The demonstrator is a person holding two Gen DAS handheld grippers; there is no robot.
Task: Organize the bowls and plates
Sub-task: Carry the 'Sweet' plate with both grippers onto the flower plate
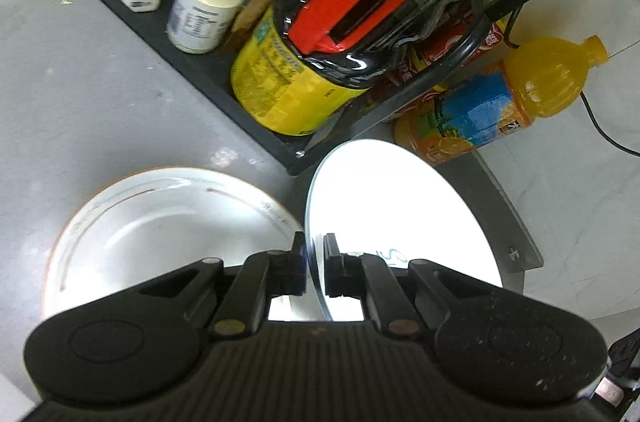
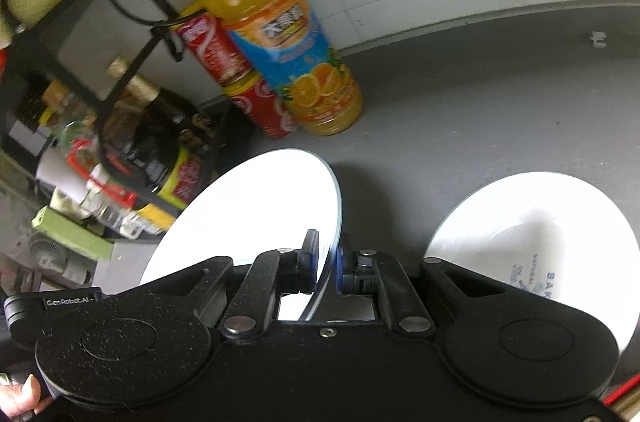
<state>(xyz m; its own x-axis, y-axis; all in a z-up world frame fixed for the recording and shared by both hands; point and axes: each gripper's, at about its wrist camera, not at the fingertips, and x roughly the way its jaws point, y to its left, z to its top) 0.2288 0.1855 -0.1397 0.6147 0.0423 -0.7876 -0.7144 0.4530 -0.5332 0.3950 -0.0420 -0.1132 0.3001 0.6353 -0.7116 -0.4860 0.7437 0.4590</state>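
The left gripper (image 1: 314, 264) is clamped on the rim of a white plate (image 1: 400, 218), which stands on edge and tilts to the right over the grey counter (image 1: 92, 94); just left of it a white bowl (image 1: 160, 238) with a brownish rim rests flat on the counter; beyond them a black tray (image 1: 224, 94) carries a yellow-labelled jug (image 1: 280, 78) with a red handle and a few small spice jars; an orange juice bottle (image 1: 516, 98) stands past the tray's right corner. The right gripper (image 2: 329, 264) likewise pinches a glossy white plate (image 2: 248, 214) by its edge, tilted left; a second white bowl (image 2: 540, 242) with blue lettering sits on the counter to the right; farther back stand the juice bottle and two stacked red cans (image 2: 244, 78).
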